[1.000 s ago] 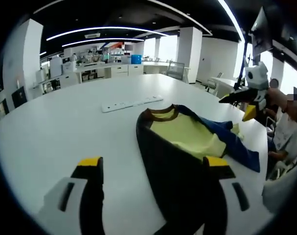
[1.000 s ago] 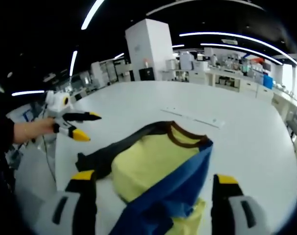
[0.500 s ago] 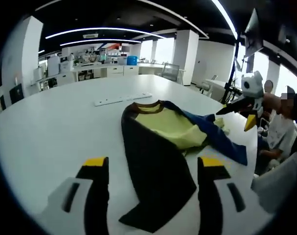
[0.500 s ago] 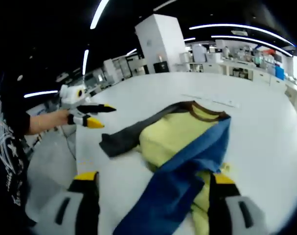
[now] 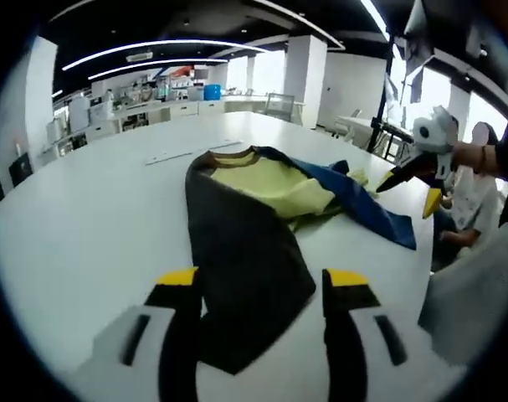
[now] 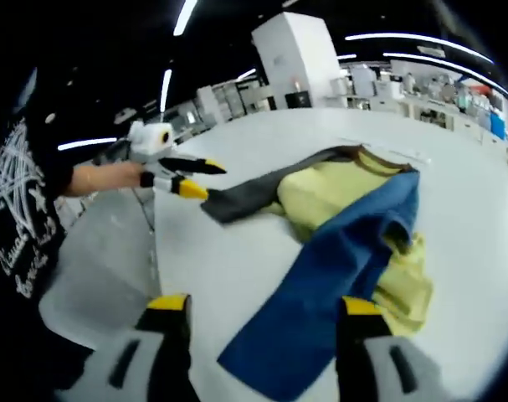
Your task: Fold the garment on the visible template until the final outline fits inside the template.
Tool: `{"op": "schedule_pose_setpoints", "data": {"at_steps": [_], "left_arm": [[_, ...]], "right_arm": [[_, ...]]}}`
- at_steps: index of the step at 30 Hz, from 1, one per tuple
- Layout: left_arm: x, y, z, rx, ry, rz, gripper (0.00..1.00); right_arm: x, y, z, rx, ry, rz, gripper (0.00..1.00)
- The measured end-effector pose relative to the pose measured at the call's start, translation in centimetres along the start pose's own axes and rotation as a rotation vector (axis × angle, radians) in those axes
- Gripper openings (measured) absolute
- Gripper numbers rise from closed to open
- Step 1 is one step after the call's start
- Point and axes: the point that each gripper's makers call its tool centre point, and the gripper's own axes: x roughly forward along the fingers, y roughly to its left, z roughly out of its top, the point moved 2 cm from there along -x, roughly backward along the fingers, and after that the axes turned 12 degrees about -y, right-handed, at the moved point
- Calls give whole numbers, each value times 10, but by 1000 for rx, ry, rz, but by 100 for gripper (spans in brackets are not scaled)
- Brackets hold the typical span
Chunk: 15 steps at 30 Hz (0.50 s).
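The garment is lying crumpled on the white table, its brown-trimmed collar pointing away from the person. Its yellow body is showing between a dark sleeve and a blue sleeve. In the left gripper view, the left gripper is hovering with its yellow-tipped jaws spread, one on each side of the dark sleeve's end, pinching nothing. The right gripper is entering from the right, held in a hand just beyond the blue sleeve. In the right gripper view, the right gripper is hanging above the end of the blue sleeve, jaws spread and gripping nothing. There the left gripper is appearing at the left, tips parted, close to the end of the dark sleeve. A white strip is lying on the table beyond the collar. Whether a template is marked on the table cannot be told.
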Motion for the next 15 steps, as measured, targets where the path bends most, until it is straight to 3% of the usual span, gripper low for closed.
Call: {"op": "schedule_pose_setpoints", "data": {"at_steps": [2,7,12,15], "left_arm": [[0,-5,-3,-22,2,-8,49],[1,-5,-10,-43,6,-13,42],[1,-7,-23,-32,36,-21,37],[2,-5,-33,-32,59,-10,32]], "right_arm": [[-1,2,-2,31,-8,0,66],[-5,5,-15,13,14,-14,60],[-10,6,-37,-42,118,-19,52],[-12,1,-44,-127,172,-42,48]]}}
